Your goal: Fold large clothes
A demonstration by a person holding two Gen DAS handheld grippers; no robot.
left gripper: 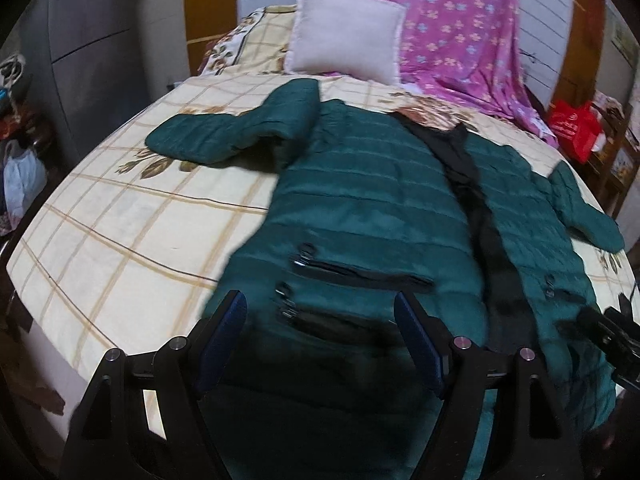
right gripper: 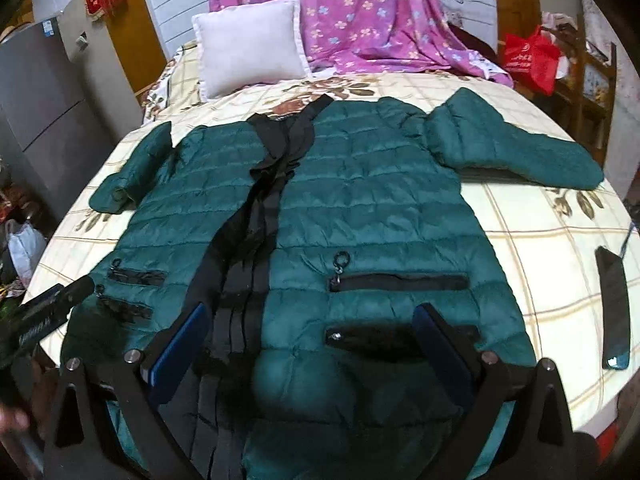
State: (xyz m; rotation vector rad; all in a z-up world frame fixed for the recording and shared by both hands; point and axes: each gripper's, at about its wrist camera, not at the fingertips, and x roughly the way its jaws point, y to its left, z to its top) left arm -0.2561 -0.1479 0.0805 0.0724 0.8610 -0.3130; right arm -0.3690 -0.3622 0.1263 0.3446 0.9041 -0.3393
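A dark green quilted puffer jacket [left gripper: 360,208] lies spread front-up on the bed, with a black strip down its front opening and zip pockets near the hem. It also shows in the right wrist view [right gripper: 360,208]. Both sleeves lie out to the sides. My left gripper [left gripper: 320,320] is open and empty, above the hem on the jacket's left half. My right gripper [right gripper: 312,336] is open and empty, above the hem on the right half. The right gripper shows at the edge of the left wrist view [left gripper: 612,340], the left gripper at the edge of the right wrist view [right gripper: 44,312].
The bed has a cream checked floral sheet [left gripper: 120,240]. A white pillow [right gripper: 248,48] and a pink floral blanket [right gripper: 360,12] lie at its head. A dark phone [right gripper: 614,308] lies on the sheet at the right. A red bag [right gripper: 528,56] hangs beyond the bed.
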